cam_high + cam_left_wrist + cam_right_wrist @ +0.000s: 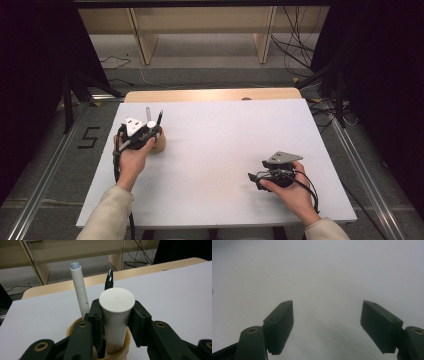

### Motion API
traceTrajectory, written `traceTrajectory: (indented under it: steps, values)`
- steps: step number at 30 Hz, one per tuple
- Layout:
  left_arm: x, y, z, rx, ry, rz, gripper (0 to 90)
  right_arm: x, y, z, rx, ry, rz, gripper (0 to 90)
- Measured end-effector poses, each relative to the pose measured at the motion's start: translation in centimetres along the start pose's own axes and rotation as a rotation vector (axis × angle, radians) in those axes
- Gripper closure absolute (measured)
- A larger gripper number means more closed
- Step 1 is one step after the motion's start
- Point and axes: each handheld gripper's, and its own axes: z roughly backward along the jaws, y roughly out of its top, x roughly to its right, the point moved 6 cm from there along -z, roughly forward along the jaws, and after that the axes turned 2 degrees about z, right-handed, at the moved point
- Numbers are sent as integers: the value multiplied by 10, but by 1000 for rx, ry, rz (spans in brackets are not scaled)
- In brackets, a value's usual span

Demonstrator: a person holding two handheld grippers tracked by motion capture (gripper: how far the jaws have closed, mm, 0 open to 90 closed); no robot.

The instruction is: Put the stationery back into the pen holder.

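**Left gripper clamped on white tube in wooden cup**

Left gripper [117, 317] is seen pinching a white tube [116, 312] just below its flat round cap, one jaw pressed to each side. A white table [220, 150] carries everything. The right gripper [260, 176] is held low over the table's near right part, well apart from the cup, its jaws spread wide with bare table between them in the right gripper view. The cup [122, 353], wooden and round, is placed near the table's left edge. The tube is kept upright inside it. A white marker [80, 291] with a grey tip is stood in the cup behind the tube, tilted slightly. A black pen [109, 280] is lodged beside the marker, its tip pointing up.
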Motion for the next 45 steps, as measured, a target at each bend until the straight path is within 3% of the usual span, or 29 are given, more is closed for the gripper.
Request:
traceTrajectory:
  steps: [15, 31, 45]
  values:
    - [0, -14, -11, -59, -1, -14, 664, -1, -1, -2, -8, 6, 5, 272]
    - [-1, -17, -13, -63, 4, -14, 663, -1, -2, -2, -10, 6, 4, 272]
    - [0, -17, -11, -68, 33, -76, 639, -1, -2, -2, -10, 8, 4, 272]
